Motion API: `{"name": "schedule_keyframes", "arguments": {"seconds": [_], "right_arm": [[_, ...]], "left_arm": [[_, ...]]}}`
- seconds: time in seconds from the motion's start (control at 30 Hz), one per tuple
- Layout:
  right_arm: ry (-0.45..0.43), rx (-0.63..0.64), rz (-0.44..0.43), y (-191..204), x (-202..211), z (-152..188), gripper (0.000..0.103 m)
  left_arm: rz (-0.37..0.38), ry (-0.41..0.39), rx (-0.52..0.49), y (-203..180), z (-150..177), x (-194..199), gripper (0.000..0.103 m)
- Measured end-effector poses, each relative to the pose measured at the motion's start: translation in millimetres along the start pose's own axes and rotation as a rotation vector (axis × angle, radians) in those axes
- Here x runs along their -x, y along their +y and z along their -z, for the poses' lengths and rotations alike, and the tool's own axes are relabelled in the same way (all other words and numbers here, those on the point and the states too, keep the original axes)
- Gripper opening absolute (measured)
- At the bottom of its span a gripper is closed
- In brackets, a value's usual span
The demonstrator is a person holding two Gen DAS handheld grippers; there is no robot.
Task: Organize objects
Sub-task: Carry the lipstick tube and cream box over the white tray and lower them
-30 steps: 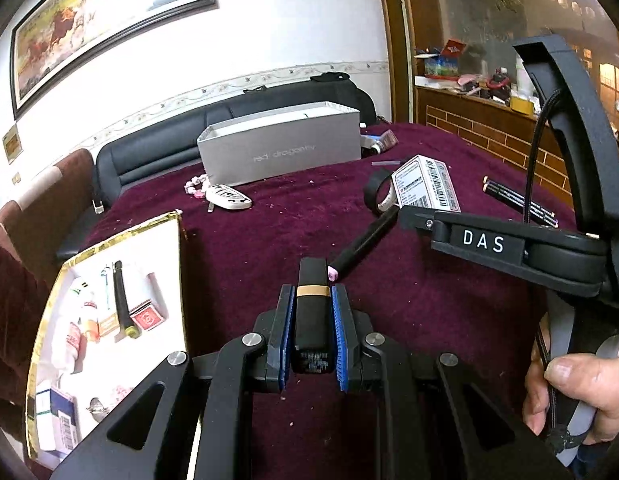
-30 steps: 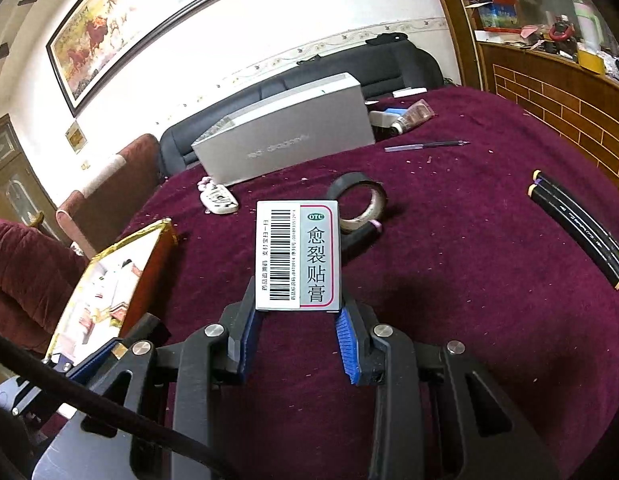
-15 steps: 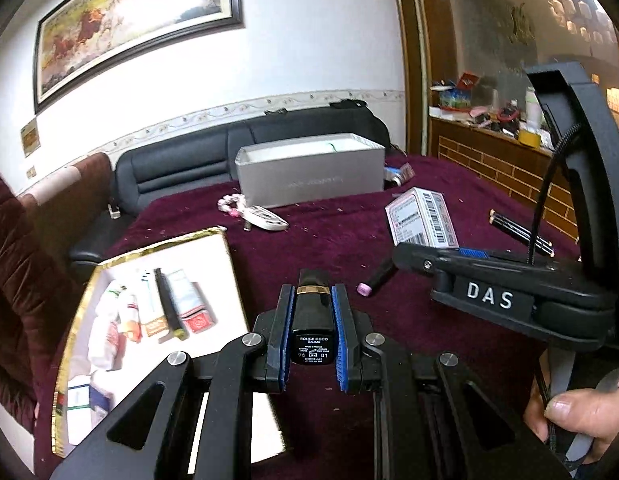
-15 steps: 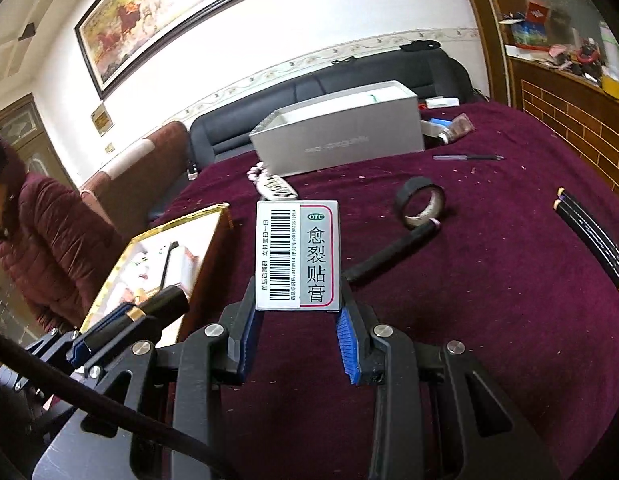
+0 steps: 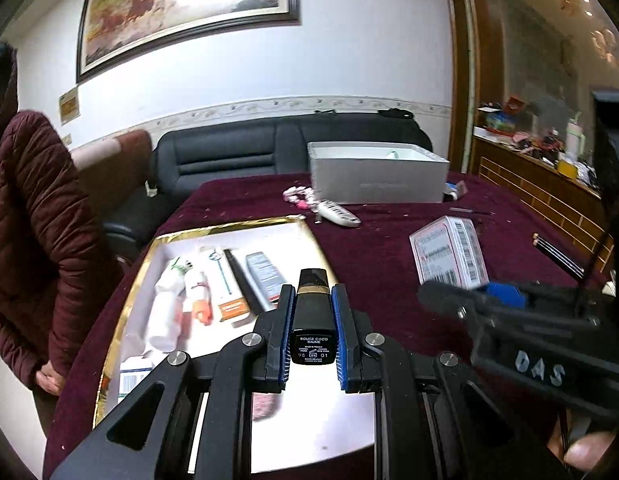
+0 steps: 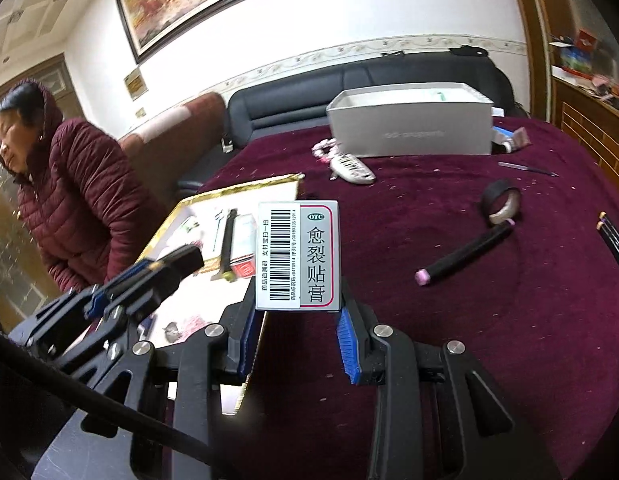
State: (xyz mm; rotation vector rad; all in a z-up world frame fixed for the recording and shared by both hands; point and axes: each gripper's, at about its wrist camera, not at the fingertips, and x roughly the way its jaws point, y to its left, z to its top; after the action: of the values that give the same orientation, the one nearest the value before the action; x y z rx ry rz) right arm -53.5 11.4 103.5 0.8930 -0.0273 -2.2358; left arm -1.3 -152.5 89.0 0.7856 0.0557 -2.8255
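My left gripper (image 5: 312, 291) is shut on a black lipstick tube (image 5: 312, 312) with a gold band. It hangs over the gold-rimmed white tray (image 5: 229, 226), which holds several tubes and small packets. In the right wrist view my right gripper (image 6: 297, 306) is shut on a white medicine box (image 6: 297, 256) with a barcode, held upright just right of the tray's (image 6: 237, 191) edge. The left gripper (image 6: 149, 280) shows at lower left there, above the tray. From the left wrist, the medicine box (image 5: 449, 256) and right gripper (image 5: 493, 300) are at the right.
On the maroon cloth lie a black marker with a pink end (image 6: 465, 254), a tape roll (image 6: 501, 202), pens (image 6: 613, 236), a white remote (image 6: 351, 168) and a grey open box (image 6: 409, 124). A person in a maroon jacket (image 6: 81, 200) stands left of the table.
Both grippers have swung left with their loads. The tray now lies under the left gripper, beside the right one. The person has come into view.
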Motion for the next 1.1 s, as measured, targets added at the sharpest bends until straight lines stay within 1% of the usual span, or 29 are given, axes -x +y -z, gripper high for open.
{"name": "schedule_keyframes", "arguments": {"seconds": [0.2, 0.4, 0.63, 0.77, 1.1], "right_arm": [[0.030, 0.041, -0.012, 19, -12, 5, 0.032], [0.062, 0.058, -0.022, 29, -23, 12, 0.032], [0.089, 0.088, -0.031, 42, -30, 20, 0.032], [0.101, 0.103, -0.030, 46, -35, 23, 0.032], [0.137, 0.172, -0.027, 65, -44, 36, 0.032]], "left_arm": [[-0.006, 0.042, 0.072, 26, 4, -17, 0.014], [-0.003, 0.099, 0.102, 36, 9, -33, 0.014], [-0.018, 0.128, 0.133, 47, 12, -41, 0.014], [-0.038, 0.135, 0.146, 53, 12, -44, 0.014], [-0.040, 0.167, 0.186, 67, 14, -51, 0.014]]}}
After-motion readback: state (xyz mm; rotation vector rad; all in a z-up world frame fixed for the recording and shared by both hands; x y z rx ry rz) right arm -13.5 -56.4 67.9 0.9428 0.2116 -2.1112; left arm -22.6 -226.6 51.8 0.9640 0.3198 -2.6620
